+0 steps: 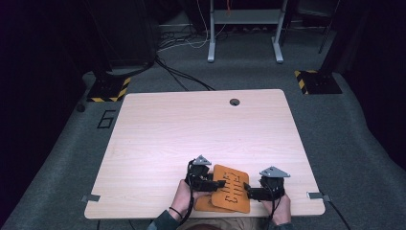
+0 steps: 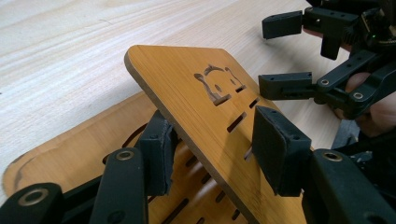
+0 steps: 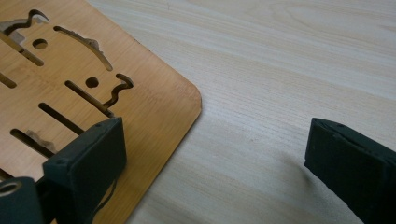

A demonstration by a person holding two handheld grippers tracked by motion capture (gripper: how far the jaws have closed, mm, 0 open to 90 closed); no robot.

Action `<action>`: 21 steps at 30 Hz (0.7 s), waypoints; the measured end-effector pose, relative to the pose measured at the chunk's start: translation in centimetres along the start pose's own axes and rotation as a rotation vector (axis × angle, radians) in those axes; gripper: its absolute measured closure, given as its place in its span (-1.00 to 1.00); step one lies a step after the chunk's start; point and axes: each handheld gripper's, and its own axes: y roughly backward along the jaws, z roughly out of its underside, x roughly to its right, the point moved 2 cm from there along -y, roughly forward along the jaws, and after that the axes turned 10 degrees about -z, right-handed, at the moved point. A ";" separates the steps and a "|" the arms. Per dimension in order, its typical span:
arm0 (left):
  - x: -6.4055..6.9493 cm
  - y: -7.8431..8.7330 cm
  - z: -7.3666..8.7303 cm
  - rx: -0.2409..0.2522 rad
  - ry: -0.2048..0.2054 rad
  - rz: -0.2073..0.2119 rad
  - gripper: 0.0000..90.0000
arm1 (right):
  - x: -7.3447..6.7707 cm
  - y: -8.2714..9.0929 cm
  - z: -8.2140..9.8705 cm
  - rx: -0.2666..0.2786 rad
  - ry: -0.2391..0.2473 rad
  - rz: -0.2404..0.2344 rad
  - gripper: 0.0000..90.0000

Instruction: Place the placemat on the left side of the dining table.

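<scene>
Left gripper (image 2: 212, 154) clamping tilted slotted bamboo board (image 2: 201, 98), pale woodgrain table (image 1: 158, 134)

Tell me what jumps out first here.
Two slotted bamboo boards at the table's near edge: the top board is tilted up, clamped between the left gripper's jaws, over the lower board lying flat. The right gripper is open at the top board's rounded corner, gripping nothing.

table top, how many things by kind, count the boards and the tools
Orange wooden boards: 2, an upper board tilted over a lower board.
Tools: 2, the left tool and the right tool.
Total: 4.
</scene>
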 end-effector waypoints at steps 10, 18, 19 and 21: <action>0.1 -0.4 -1.4 0.017 0.058 0.028 0.34 | 0.4 0.2 0.0 0.026 -0.031 -0.005 -0.95; 0.7 -0.9 -2.9 0.034 0.042 0.010 0.45 | 0.6 0.4 0.0 0.039 -0.047 0.019 -0.98; 0.8 -1.0 -3.1 0.033 0.034 0.009 0.45 | 0.7 0.5 0.0 0.044 -0.046 0.027 -0.98; 1.1 -1.3 -3.7 0.026 0.020 0.013 0.46 | 0.9 0.7 0.0 0.054 -0.056 0.036 -0.99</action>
